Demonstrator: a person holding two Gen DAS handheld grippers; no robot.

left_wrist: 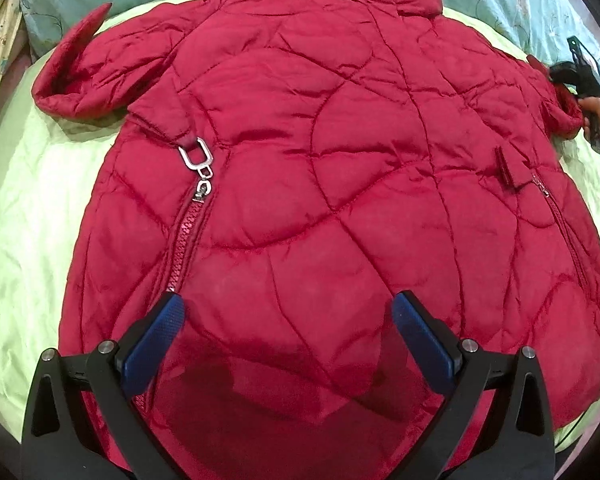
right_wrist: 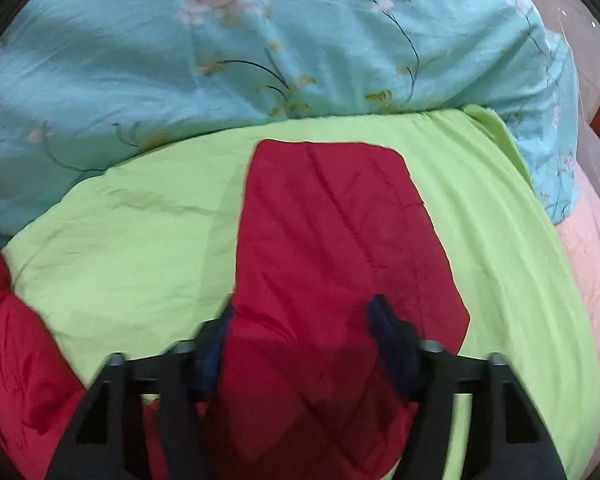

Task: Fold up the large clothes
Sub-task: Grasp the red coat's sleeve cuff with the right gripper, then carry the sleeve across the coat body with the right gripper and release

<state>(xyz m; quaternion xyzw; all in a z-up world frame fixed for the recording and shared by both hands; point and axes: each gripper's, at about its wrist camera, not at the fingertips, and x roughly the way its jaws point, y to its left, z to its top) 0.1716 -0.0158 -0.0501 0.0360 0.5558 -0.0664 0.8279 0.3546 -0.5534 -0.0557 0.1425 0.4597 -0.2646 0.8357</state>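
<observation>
Lime-green bedsheet (left_wrist: 28, 216) carries everything. Left gripper (left_wrist: 286, 312) hangs wide open, holding nothing, over the red quilted jacket (left_wrist: 300, 160) spreading toward twelve o'clock. Right gripper (right_wrist: 300, 320), tilted downward, has its blue pads pinching the jacket's right sleeve (right_wrist: 332, 216), which stretches toward twelve o'clock.

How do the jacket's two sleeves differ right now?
The sleeve on the left of the left wrist view lies free on the green sheet, its cuff curled up, with no gripper on it. The other sleeve lies out straight and flat on the sheet, and the right gripper has it between its fingers. The left gripper hangs open over the jacket's hem, holding nothing. Both sleeves are the same red quilted fabric.
</observation>
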